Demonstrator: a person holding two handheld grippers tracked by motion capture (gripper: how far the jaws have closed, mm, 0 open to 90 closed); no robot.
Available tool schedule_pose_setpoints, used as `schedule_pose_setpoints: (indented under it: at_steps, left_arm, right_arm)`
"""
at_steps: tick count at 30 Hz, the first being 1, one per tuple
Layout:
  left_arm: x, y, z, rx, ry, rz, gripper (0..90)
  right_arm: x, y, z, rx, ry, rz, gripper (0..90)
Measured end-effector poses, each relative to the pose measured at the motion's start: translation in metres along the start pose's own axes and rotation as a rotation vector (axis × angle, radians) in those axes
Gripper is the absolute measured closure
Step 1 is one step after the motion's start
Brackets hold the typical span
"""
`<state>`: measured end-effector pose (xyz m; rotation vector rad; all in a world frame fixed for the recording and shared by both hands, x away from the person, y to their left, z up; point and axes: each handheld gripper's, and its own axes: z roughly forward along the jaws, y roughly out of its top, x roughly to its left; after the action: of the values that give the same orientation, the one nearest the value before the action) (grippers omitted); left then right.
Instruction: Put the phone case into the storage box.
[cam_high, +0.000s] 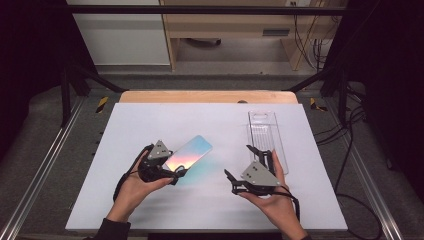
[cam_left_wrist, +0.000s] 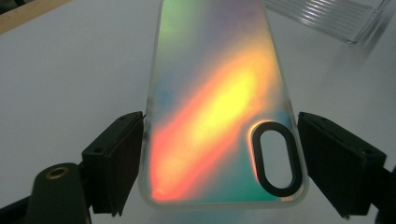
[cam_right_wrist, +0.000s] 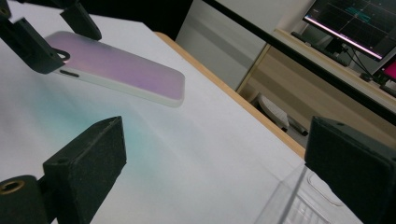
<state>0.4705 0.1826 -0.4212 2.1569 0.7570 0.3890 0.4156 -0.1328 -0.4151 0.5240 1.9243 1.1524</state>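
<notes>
While the left gripper (cam_high: 176, 174) clamps the iridescent, rainbow-sheened plastic phone case (cam_high: 187, 153) by its long edges at the camera-cutout end, the case hangs tilted above the white table (cam_high: 150, 120), its far end raised, left of centre. That much looks done: the case is picked up and held off the surface. Further right, the right gripper (cam_high: 245, 165) rests low over the table with its jaws wide apart and nothing between them. Just beyond it, at the right, the clear ribbed plastic tray (cam_high: 265, 132) lies flat and untouched. What seems left is bringing case and tray together, probably with the free gripper steadying the tray.
</notes>
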Motion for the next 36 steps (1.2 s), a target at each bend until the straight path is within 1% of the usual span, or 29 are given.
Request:
schedule_pose_setpoints:
  at_steps: [2,5,7,10,12,18,22,27,36]
  left_arm:
    - [0.000,-0.002,0.000,0.001,-0.004,-0.007,16.9]
    - [0.001,-0.004,0.000,0.004,-0.006,-0.007,16.9]
    - [0.002,-0.005,0.000,0.007,-0.007,-0.008,16.9]
    - [0.003,-0.006,-0.001,0.006,-0.007,-0.011,16.9]
    - [0.003,-0.006,-0.001,0.005,-0.009,-0.016,16.9]
    - [0.002,-0.004,-0.002,0.003,-0.006,-0.010,16.9]
    - [0.004,-0.006,-0.002,0.004,-0.006,-0.014,16.9]
    - [0.004,-0.006,-0.002,0.007,-0.008,-0.014,16.9]
    - [0.006,-0.007,-0.006,0.005,-0.008,-0.015,16.9]
  right_arm:
    - [0.006,0.004,0.011,0.021,0.002,-0.032,5.6]
    - [0.013,0.008,0.023,0.051,0.001,-0.099,6.3]
    - [0.019,0.010,0.032,0.066,0.008,-0.138,7.0]
    - [0.026,0.011,0.039,0.084,0.020,-0.184,7.1]
    - [0.029,0.012,0.042,0.089,0.030,-0.195,7.1]
    - [0.038,0.016,0.048,0.102,0.048,-0.256,7.5]
    - [0.044,0.017,0.052,0.108,0.059,-0.275,7.5]
    - [0.051,0.019,0.057,0.112,0.070,-0.324,7.6]
    - [0.057,0.020,0.062,0.121,0.079,-0.367,9.9]
